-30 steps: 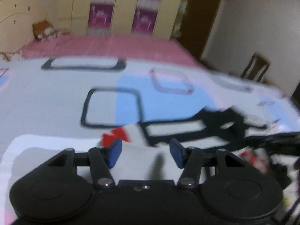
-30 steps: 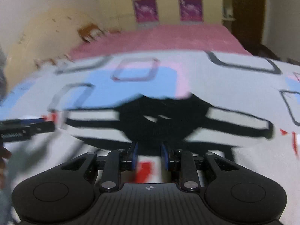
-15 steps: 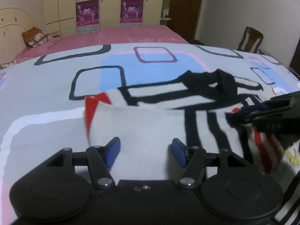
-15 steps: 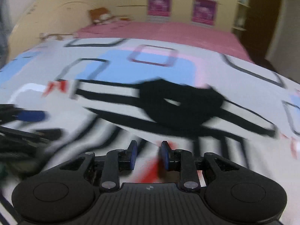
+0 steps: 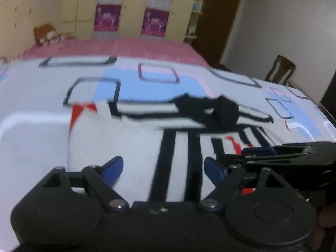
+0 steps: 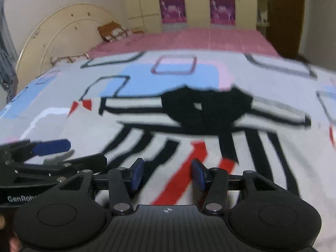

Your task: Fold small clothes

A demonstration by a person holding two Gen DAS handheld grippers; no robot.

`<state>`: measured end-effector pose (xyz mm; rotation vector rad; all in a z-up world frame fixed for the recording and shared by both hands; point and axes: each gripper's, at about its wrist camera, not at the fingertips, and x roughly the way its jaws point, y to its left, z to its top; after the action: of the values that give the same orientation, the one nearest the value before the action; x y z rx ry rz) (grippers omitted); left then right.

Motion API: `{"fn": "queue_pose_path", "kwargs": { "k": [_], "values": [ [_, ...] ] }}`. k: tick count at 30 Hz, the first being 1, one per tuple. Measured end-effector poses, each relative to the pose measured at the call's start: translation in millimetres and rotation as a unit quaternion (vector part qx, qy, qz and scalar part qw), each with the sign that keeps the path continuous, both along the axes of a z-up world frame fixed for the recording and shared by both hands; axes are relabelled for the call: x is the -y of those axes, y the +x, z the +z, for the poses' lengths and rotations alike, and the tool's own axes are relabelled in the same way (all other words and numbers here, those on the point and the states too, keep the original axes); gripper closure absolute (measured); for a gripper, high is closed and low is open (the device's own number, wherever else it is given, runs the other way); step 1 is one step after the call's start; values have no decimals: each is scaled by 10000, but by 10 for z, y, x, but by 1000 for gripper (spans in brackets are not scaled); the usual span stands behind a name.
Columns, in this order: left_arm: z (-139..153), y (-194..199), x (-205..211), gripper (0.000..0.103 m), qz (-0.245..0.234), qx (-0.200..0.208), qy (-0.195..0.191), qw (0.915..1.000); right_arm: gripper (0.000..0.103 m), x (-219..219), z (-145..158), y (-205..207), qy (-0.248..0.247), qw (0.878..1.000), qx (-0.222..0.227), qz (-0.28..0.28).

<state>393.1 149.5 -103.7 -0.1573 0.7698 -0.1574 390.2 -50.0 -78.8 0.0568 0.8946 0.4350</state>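
Observation:
A small white garment (image 5: 136, 142) with black and red stripes and a black collar (image 5: 210, 109) lies spread on the patterned sheet (image 5: 37, 109). My left gripper (image 5: 163, 168) hovers over its near white part, jaws opening wide, nothing pinched between the blue pads. In the right wrist view the same garment (image 6: 210, 138) shows its black collar (image 6: 205, 107). My right gripper (image 6: 167, 174) sits low over the red stripes, jaws opening, the cloth lying loose under the gap. Each gripper shows side-on in the other's view: the right gripper (image 5: 258, 152) and the left gripper (image 6: 63, 153).
A pink bedspread (image 6: 189, 40) covers the far half of the bed, with a cream headboard (image 6: 52, 40) and a brown pillow (image 6: 111, 30) at the far left. A yellow wardrobe (image 5: 130, 8) stands behind. A wooden chair (image 5: 280, 69) stands at the right.
Both pairs of jaws have widened; the right one, nearly shut over the red patch before, now stands apart. The two grippers have drawn close together.

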Motion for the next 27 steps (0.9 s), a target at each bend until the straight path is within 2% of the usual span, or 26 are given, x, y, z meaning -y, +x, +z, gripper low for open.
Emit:
{"fn": "queue_pose_path", "kwargs": {
  "k": [1, 4, 5, 9, 11, 14, 18, 21, 27],
  "values": [
    [-56, -19, 7, 20, -34, -56, -95, 9999, 54, 29, -15, -30, -2, 10000, -21, 11],
    [-145, -79, 21, 23, -94, -122, 236, 9996, 54, 69, -60, -147, -257, 9994, 29, 246],
    [-151, -114, -33, 23, -63, -93, 198, 9997, 54, 126, -61, -194, -347, 9990, 80, 271],
    [-159, -246, -197, 26, 102, -47, 628, 9980, 54, 624, -113, -305, -675, 9968, 174, -379],
    [-159, -260, -225, 26, 80, -47, 572, 9983, 54, 834, -142, -357, -441, 9978, 126, -469],
    [-131, -237, -190, 28, 123, -112, 645, 9978, 54, 817, -109, -382, -535, 9976, 151, -413],
    [-31, -361, -248, 29, 261, -48, 380, 9989, 54, 946, 13, -450, -342, 9966, 143, -738],
    [-81, -457, -265, 30, 149, -84, 385, 9991, 53, 1142, -30, -467, -242, 9936, -75, -1103],
    [-115, -439, -244, 29, 81, -89, 467, 9988, 54, 1227, -88, -418, 150, 9929, -331, -1129]
  ]
}}
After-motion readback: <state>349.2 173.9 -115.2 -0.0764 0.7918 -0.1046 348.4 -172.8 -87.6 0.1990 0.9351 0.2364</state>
